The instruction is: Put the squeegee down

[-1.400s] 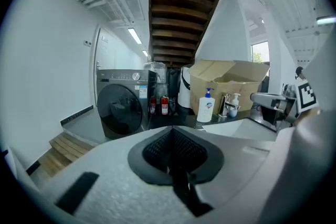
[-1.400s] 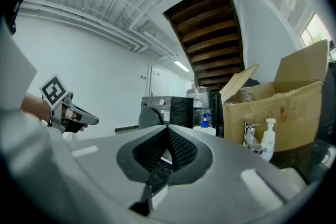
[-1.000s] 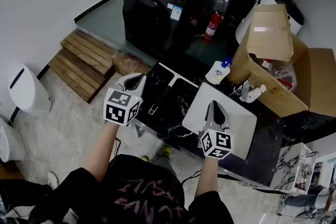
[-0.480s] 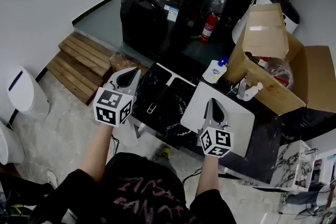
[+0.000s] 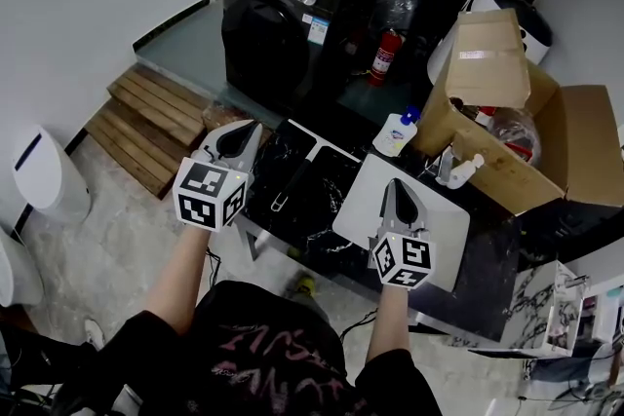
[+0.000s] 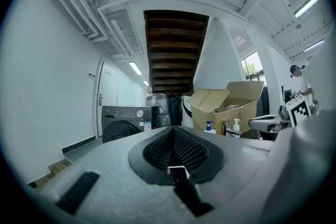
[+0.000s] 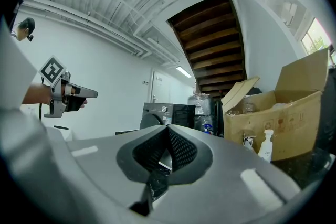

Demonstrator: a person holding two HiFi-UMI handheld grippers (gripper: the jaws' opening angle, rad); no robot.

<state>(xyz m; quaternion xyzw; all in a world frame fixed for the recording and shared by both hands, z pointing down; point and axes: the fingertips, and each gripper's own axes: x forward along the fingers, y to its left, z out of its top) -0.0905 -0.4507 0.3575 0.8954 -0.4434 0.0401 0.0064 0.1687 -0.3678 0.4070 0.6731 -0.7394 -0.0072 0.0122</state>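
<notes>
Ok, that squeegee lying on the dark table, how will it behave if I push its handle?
The squeegee lies flat, so it probably won't roll or tip. Its wide blade sits crosswise at the far end, so a sideways push would likely pivot it. The table looks polished, so it may skid easily.

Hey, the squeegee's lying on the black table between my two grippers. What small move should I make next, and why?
Probably just draw the left gripper back toward you and stop. The squeegee lies flat on the black table, touched by neither gripper. The left gripper and the right gripper are both shut on nothing, so the put-down looks done.
</notes>
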